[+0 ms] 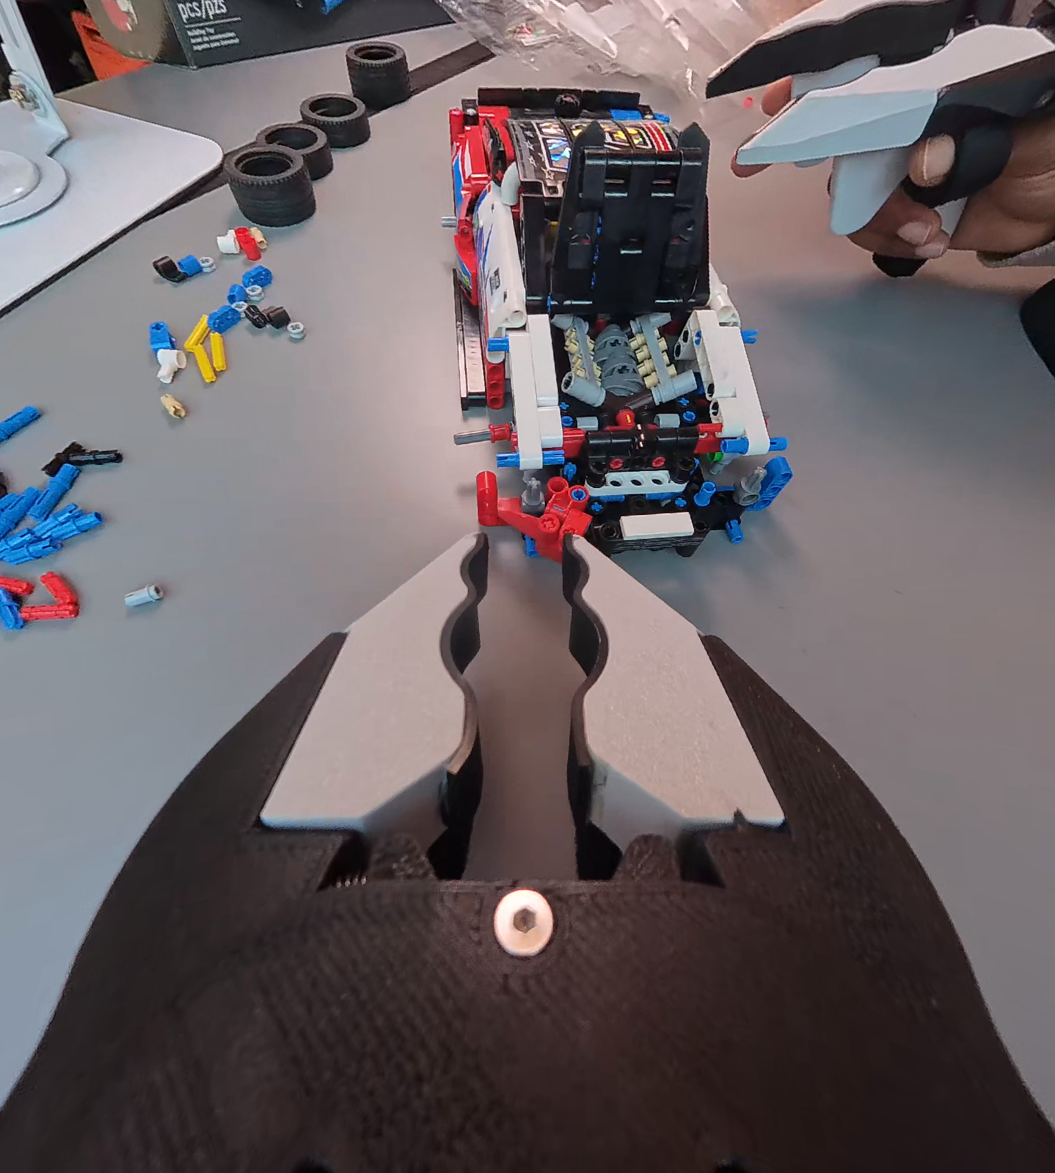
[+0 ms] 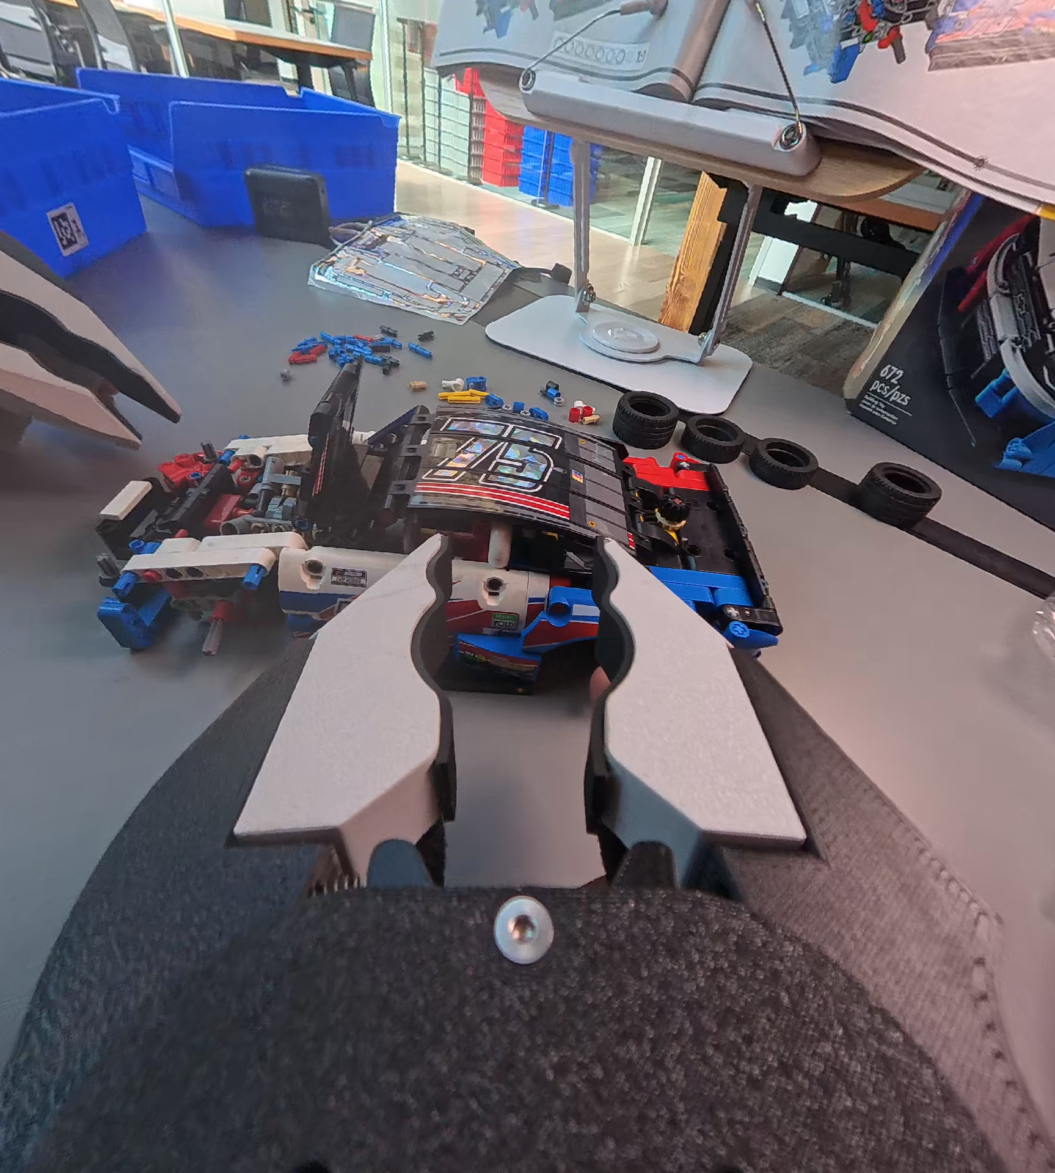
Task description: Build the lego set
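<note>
The partly built lego car (image 1: 607, 285) stands on the grey table, its black hood raised and the engine showing. Red pieces (image 1: 544, 517) stick out at its near left corner. My left gripper (image 1: 524, 546) is open and empty, low over the table, its fingertips just short of those red pieces. In the right wrist view the car (image 2: 499, 482) lies side-on. My right gripper (image 2: 521, 552) is open and empty, above and in front of the car's side. It also shows in the left wrist view (image 1: 829, 108), held in a hand to the car's right. The left gripper (image 2: 67, 381) shows at far left.
Several black tyres (image 1: 271, 184) line up left of the car. Loose blue, red and yellow pins (image 1: 4, 520) lie left of it. A book stand base (image 1: 36, 190), the set's box (image 2: 1020, 349), a sticker sheet (image 2: 410, 266), blue bins (image 2: 36, 159) and a plastic bag (image 1: 575, 38) ring the table. Tip to tip, the grippers are about 20 cm apart.
</note>
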The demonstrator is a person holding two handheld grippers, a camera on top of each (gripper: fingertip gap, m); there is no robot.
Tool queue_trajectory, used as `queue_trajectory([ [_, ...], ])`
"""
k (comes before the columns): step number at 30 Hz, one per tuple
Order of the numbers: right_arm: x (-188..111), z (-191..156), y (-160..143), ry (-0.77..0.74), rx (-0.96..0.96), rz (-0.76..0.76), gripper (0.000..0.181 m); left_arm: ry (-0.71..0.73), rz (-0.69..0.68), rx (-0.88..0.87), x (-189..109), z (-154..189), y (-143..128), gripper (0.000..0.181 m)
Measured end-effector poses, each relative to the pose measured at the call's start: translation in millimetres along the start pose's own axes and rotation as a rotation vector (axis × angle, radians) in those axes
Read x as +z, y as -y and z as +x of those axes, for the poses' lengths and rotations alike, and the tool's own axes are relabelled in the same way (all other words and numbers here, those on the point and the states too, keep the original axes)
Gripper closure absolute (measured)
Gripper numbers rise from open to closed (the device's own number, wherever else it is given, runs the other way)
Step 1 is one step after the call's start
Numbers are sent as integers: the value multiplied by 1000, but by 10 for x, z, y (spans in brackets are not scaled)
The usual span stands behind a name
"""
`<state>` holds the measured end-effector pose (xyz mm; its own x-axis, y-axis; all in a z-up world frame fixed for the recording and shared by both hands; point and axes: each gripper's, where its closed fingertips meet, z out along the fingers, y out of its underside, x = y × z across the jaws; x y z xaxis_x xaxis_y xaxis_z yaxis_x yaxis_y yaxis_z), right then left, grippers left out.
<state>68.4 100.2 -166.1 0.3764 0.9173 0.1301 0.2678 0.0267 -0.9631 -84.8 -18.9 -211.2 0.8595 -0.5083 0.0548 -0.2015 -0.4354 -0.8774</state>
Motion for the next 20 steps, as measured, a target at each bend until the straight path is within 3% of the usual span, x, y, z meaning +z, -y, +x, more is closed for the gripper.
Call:
queue_trajectory([
  [1,3,-5,-1,1,-2,-1,141,-6,-7,7,12,19,-6,160],
  [7,18,-28,-11,7,-6,-5,141,-29,-68,37,94,77,-66,154],
  [20,35,-53,-31,14,-8,-16,141,10,-116,150,166,108,-110,170],
])
